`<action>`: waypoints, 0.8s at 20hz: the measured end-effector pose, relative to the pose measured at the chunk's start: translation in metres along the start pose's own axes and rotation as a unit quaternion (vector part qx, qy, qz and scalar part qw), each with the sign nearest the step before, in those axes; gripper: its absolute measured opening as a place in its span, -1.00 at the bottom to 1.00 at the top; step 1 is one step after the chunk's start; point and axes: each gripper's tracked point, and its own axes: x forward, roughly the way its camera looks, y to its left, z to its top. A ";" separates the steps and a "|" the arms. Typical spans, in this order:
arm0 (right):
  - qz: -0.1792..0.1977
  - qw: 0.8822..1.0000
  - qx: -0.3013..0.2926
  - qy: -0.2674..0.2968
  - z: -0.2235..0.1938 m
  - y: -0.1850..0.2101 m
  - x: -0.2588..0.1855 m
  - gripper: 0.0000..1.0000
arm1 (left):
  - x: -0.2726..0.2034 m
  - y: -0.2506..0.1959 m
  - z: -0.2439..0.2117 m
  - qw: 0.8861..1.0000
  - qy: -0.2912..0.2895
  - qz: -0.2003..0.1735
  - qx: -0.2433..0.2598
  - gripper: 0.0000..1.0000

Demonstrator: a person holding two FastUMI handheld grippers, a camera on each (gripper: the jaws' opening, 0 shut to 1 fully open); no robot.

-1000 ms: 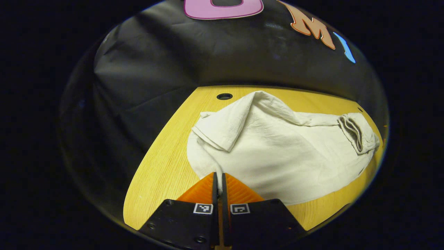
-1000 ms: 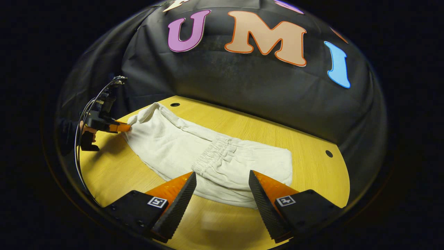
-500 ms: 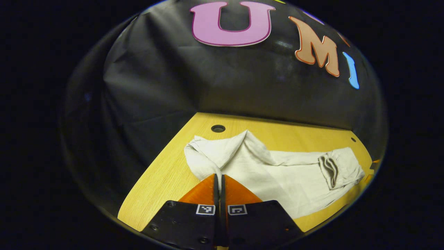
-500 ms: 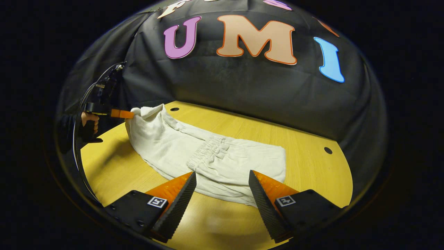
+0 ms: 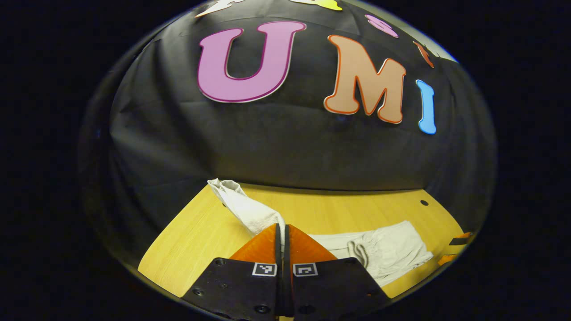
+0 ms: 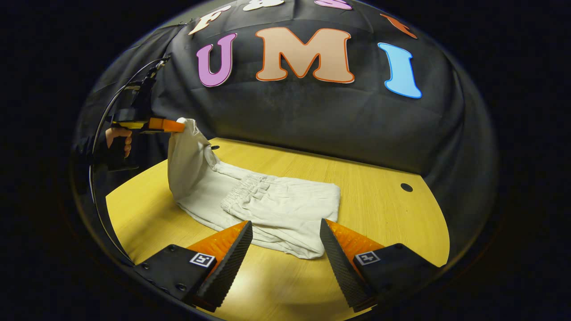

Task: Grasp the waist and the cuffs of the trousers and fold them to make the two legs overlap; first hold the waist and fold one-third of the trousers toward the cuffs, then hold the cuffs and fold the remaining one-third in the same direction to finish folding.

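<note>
The trousers are lifted by the cuffs at ten o'clock, clamped in the left gripper; the right gripper is held with fingers apart.

The left gripper has risen well above the table, lifting the trousers' cuffs off it.

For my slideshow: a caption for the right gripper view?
Left gripper lifts the trousers' cuffs above the table.
</note>
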 end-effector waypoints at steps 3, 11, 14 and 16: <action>-0.003 1.000 0.005 -0.001 -0.005 -0.015 -0.008 0.96 | 0.008 -0.041 0.012 1.000 -0.009 -0.026 0.006 -1.00; -0.020 1.000 0.019 0.001 -0.020 -0.059 -0.026 0.96 | 0.026 -0.146 0.017 0.995 0.000 -0.091 0.036 -0.99; -0.029 0.999 0.022 0.002 -0.024 -0.076 -0.034 0.96 | 0.034 -0.189 0.016 0.992 0.002 -0.117 0.052 -1.00; -0.036 0.999 0.025 0.001 -0.027 -0.087 -0.039 0.96 | 0.034 -0.219 0.011 0.989 0.006 -0.138 0.061 -1.00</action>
